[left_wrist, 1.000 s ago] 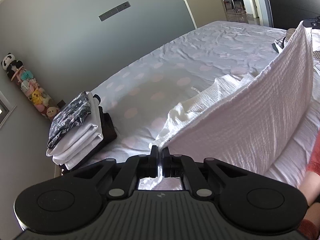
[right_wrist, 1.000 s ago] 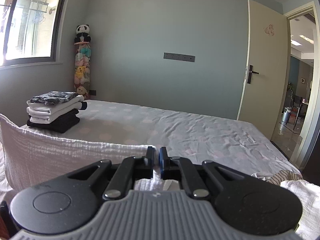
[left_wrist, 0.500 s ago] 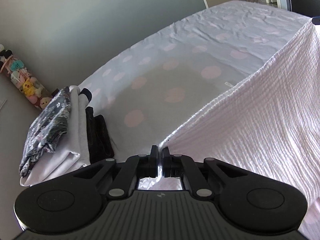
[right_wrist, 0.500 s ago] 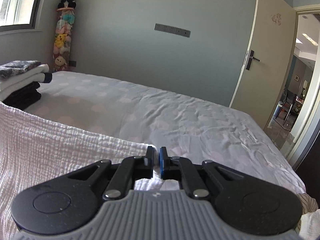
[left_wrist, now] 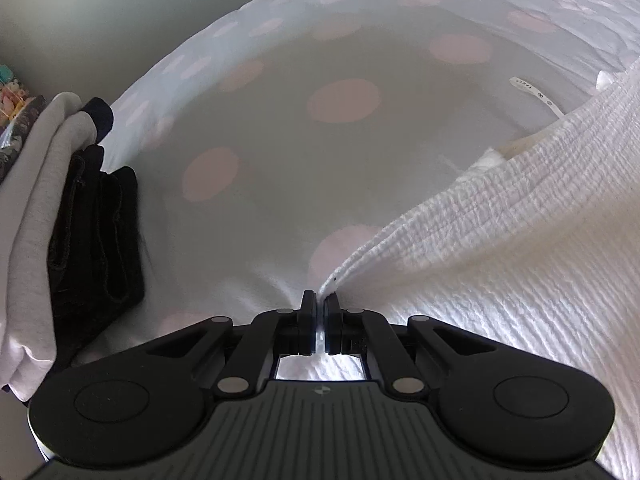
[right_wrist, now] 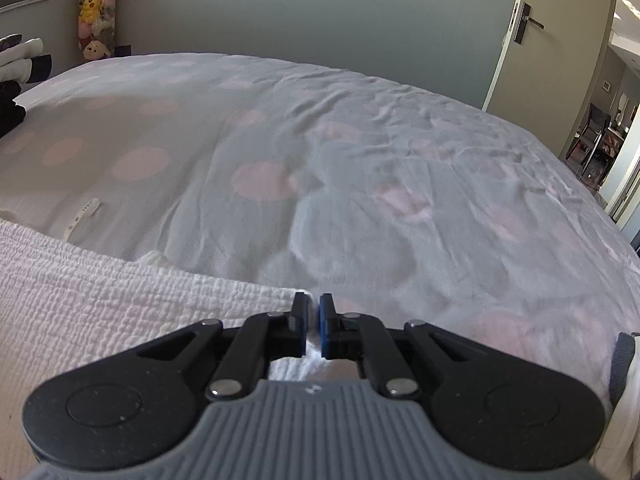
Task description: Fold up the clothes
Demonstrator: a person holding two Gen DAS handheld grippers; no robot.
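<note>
2 tools, left tool (left_wrist: 320, 300) and right tool (right_wrist: 313, 304), pinch your white garment (left_wrist: 500, 240); uneven lowering onto the bed (right_wrist: 360, 160) could skew the fold.

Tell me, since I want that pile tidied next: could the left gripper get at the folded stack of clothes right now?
Probably not yet. The folded stack lies just beside the left gripper with bare bedsheet between, but that gripper is shut on the white textured garment, so it must let go first.
</note>
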